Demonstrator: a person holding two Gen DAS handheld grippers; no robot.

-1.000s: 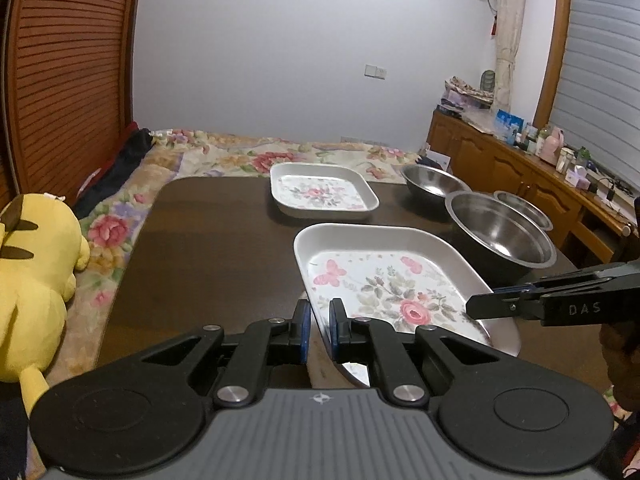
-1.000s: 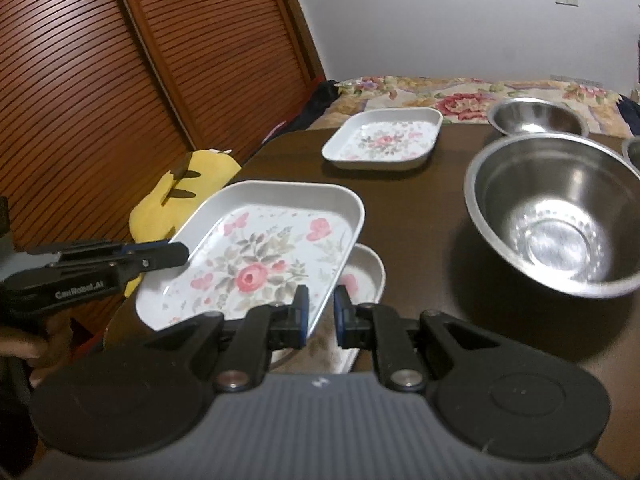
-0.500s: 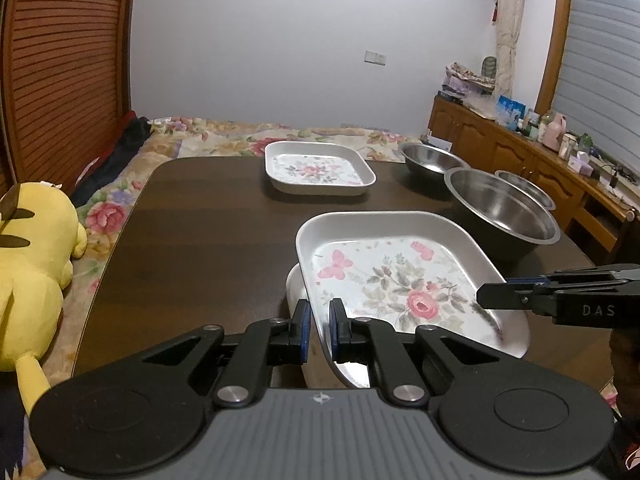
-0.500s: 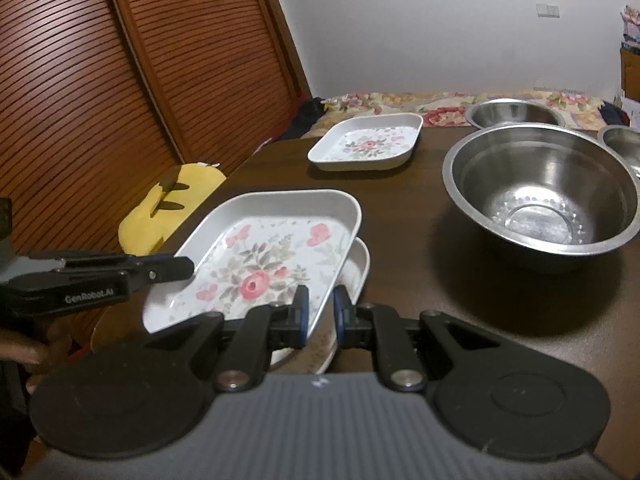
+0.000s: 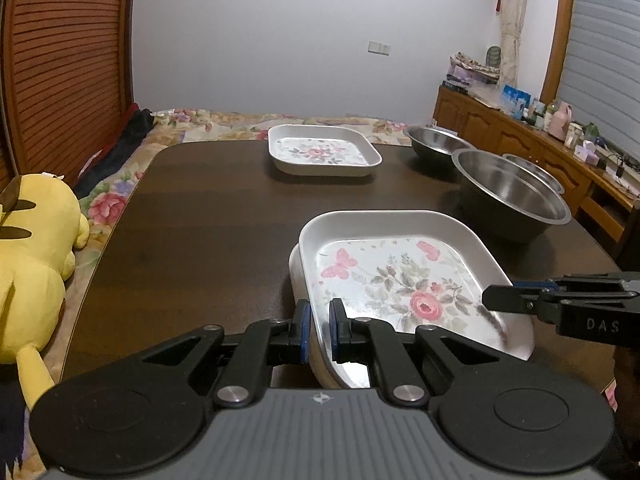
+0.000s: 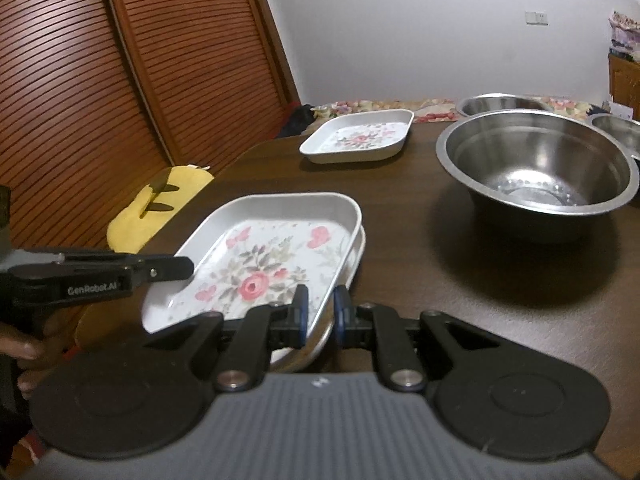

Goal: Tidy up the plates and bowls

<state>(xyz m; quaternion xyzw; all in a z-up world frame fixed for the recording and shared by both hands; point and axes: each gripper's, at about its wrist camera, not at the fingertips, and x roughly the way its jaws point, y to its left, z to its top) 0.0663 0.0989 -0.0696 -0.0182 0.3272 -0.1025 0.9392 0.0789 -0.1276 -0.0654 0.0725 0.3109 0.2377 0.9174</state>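
Note:
A white rectangular floral plate (image 5: 400, 280) (image 6: 264, 264) is held over a second white plate whose rim (image 5: 295, 276) (image 6: 362, 248) peeks out beneath it; the two look almost nested. My left gripper (image 5: 320, 330) is shut on the near-left rim of the upper plate, and it enters the right wrist view from the left (image 6: 188, 268). My right gripper (image 6: 320, 312) is shut on the opposite rim, and it shows at the right of the left wrist view (image 5: 492, 300). A third floral plate (image 5: 322, 156) (image 6: 360, 138) rests at the far side of the table.
A large steel bowl (image 5: 512, 196) (image 6: 536, 168) stands right of the plates, with two smaller steel bowls (image 5: 436, 144) (image 5: 536, 168) behind it. The dark wooden table (image 5: 200, 240) has a yellow plush toy (image 5: 28, 248) beside its left edge. A person's hand (image 6: 24, 348) holds the left gripper.
Both grippers have lowered the floral plate toward the plate under it and levelled it. Less of the lower plate shows now.

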